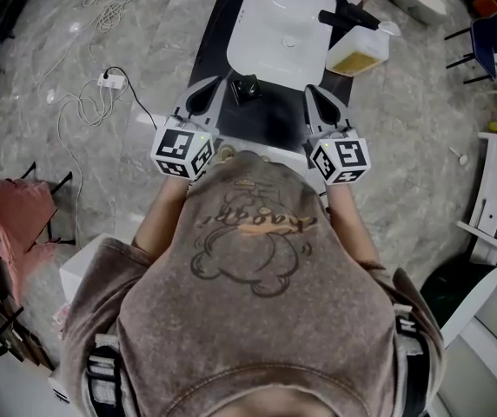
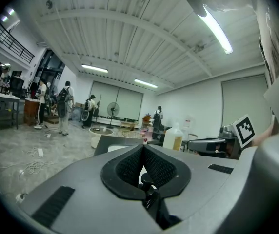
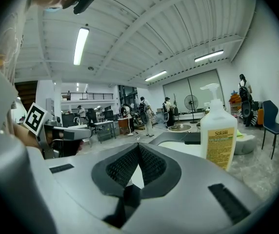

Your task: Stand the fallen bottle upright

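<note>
A white pump bottle point(image 1: 359, 52) with yellowish liquid stands upright on the black counter point(image 1: 276, 122), to the right of the white sink point(image 1: 270, 46). It shows upright in the right gripper view point(image 3: 219, 135) and, smaller, in the left gripper view point(image 2: 173, 138). My left gripper point(image 1: 198, 102) hovers at the counter's near left, shut and empty, pads together point(image 2: 143, 147). My right gripper point(image 1: 322, 102) is at the near right, also shut on nothing point(image 3: 138, 145), a short way short of the bottle.
A black faucet point(image 1: 348, 17) reaches over the sink beside the bottle. A small black object point(image 1: 247, 88) sits on the counter between the grippers. A power strip with cables point(image 1: 109, 81) lies on the floor at left. Several people point(image 2: 64, 106) stand far off.
</note>
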Motion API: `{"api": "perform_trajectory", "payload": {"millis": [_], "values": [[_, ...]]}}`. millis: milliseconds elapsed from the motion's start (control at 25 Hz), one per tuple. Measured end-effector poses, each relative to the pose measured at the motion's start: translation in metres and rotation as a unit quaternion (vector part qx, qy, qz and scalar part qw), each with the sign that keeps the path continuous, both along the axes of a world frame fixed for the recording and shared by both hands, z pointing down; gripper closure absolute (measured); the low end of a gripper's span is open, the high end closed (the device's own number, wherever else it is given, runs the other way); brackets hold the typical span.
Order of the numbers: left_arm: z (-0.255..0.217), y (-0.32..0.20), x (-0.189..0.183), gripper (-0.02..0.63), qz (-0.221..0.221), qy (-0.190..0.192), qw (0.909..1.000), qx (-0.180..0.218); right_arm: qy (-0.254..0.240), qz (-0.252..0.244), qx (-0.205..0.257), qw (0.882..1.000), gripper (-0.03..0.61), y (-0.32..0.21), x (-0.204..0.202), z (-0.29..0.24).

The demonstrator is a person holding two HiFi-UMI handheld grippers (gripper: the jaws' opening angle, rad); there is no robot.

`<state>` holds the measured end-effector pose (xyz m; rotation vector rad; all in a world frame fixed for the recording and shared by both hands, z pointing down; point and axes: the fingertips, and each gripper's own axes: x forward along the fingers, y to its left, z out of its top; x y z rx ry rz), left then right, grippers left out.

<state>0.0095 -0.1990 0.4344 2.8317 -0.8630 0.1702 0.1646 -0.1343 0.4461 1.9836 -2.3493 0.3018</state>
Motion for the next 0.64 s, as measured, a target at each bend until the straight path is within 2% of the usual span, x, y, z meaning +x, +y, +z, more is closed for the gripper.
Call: {"api": "perform_trajectory", "payload": {"millis": [640], "values": [[0.0071, -0.0022, -0.0027, 0.595, -0.014, -0.001, 0.9998, -0.012, -0.006, -0.005, -0.003, 1.0, 0.58, -0.0064, -0.0057, 0.0027]]}}
